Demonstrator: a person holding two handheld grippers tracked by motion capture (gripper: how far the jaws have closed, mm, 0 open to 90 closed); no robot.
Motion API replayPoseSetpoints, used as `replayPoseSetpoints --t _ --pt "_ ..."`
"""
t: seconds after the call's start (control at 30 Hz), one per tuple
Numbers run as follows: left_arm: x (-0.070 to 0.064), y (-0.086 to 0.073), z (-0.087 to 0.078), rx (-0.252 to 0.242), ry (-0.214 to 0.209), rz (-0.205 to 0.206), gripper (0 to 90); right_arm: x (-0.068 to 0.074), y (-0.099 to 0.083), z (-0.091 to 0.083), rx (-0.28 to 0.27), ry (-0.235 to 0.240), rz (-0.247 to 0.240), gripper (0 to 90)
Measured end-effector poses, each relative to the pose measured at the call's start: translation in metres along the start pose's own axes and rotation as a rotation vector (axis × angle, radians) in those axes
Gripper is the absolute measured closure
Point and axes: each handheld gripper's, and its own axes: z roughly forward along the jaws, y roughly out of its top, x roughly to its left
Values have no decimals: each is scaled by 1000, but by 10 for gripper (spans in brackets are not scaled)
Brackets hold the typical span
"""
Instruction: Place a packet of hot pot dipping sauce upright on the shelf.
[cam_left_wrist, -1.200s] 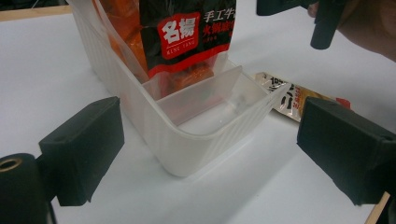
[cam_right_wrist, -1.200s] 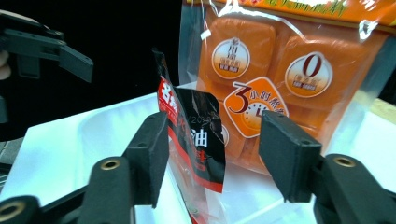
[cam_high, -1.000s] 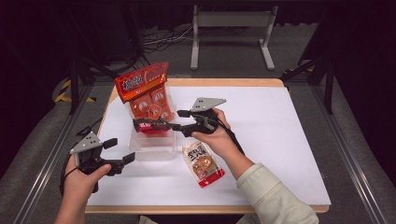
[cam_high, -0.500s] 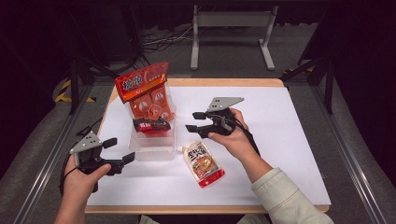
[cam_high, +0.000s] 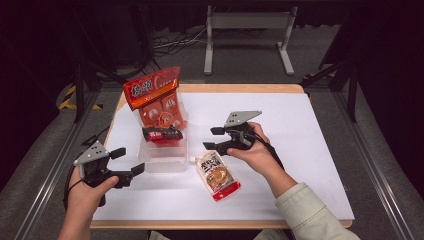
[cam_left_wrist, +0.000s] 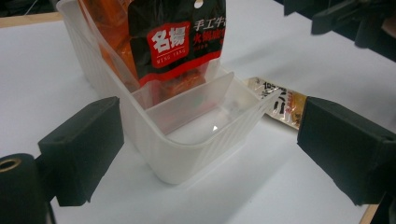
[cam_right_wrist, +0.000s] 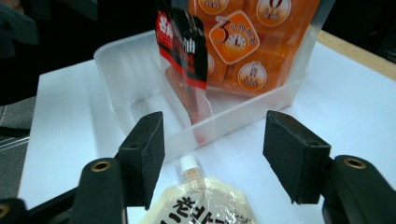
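A clear plastic bin (cam_high: 162, 156) with dividers stands left of the table's middle. A big orange snack bag (cam_high: 155, 97) stands in its far part, and a small black-and-red packet (cam_high: 162, 134) stands upright in front of the bag. A spouted pouch (cam_high: 217, 175) lies flat on the table, right of the bin. My right gripper (cam_high: 214, 139) hangs open just above the pouch's spout end, jaws pointing at the bin (cam_right_wrist: 121, 70), packet (cam_right_wrist: 184, 46) and pouch (cam_right_wrist: 205, 205). My left gripper (cam_high: 127, 162) stands open at the bin's near left corner (cam_left_wrist: 187, 154), holding nothing.
The white table top (cam_high: 310, 150) has free room on the right half and along the front edge. A wooden rim runs around it. Dark floor, cables and a metal stand lie beyond the far edge.
My right gripper has drawn back to the right and nearer, away from the bin, and now hangs over the pouch. The black-and-red packet stays standing in the bin. The left gripper has not moved.
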Motion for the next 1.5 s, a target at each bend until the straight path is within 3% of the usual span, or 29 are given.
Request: replayPoseSetpoints --t 0.47,0.93,1.27,1.5 --pt "1 0 -1 -26 41 -1 91 -12 -30 18 104 -26 97 408" --pt "0 0 0 2 39 4 113 -22 -51 35 205 -56 114 456" --pt "-1 0 1 14 34 3 110 -25 -60 48 264 -35 145 389" --pt "-2 0 3 20 30 7 108 -22 -61 52 273 -43 115 403"
